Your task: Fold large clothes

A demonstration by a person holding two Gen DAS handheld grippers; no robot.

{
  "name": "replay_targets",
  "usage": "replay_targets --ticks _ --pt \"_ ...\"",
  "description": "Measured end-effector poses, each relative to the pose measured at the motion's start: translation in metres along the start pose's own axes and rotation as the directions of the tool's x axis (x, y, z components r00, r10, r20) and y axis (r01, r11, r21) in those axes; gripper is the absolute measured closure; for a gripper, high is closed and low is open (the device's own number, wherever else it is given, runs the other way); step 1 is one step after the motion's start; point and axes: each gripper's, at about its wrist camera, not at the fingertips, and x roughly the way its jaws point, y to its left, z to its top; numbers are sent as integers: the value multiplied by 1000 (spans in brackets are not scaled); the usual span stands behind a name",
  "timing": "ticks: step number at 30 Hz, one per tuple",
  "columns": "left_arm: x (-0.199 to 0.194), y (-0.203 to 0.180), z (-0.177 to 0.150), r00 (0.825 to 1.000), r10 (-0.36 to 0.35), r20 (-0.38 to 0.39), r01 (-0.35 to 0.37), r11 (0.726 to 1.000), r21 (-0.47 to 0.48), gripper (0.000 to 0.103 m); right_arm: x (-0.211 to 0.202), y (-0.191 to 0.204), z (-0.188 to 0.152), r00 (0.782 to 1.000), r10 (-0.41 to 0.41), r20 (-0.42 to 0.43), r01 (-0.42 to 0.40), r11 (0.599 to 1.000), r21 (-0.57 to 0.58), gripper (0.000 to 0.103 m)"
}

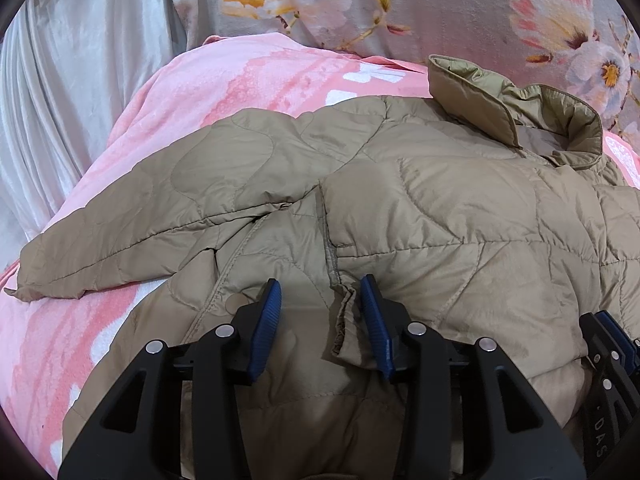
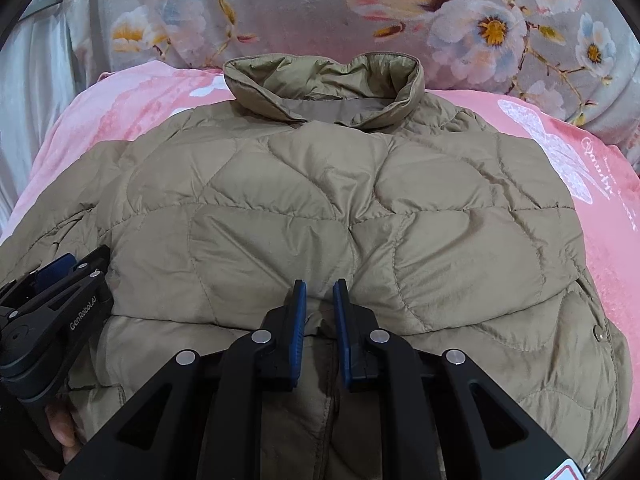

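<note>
A tan quilted jacket (image 1: 420,208) lies spread on a pink blanket (image 1: 224,88), collar (image 1: 520,108) toward the far side. It also shows in the right wrist view (image 2: 328,208), collar (image 2: 324,88) at the top. One sleeve (image 1: 132,220) lies folded across to the left. My left gripper (image 1: 320,300) is open over the jacket, its fingers either side of a raised fabric edge (image 1: 342,316). My right gripper (image 2: 320,300) hovers just over the jacket's lower middle with a narrow gap between its pads and a small fabric fold between them. The right gripper also shows in the left wrist view (image 1: 612,344).
A grey floral blanket (image 2: 360,12) lies behind the jacket. White curtain fabric (image 1: 80,92) hangs at the far left. The pink blanket (image 2: 580,168) extends right of the jacket. The left gripper's body (image 2: 52,312) sits at the left edge of the right wrist view.
</note>
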Motion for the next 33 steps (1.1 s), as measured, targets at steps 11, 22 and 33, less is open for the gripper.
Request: replay_targets --ticks 11,22,33 --pt "-37 106 -17 963 -250 98 268 888 -373 17 1 0 0 1000 -1 -1 1 1000 3 90" --pt "-22 369 -60 995 -5 -102 -71 678 -732 11 -5 4 0 997 -74 14 75 997 -16 72" --pt "-4 381 -23 994 -28 -103 -54 700 -712 62 -81 -31 -42 997 -26 71 19 995 98 54"
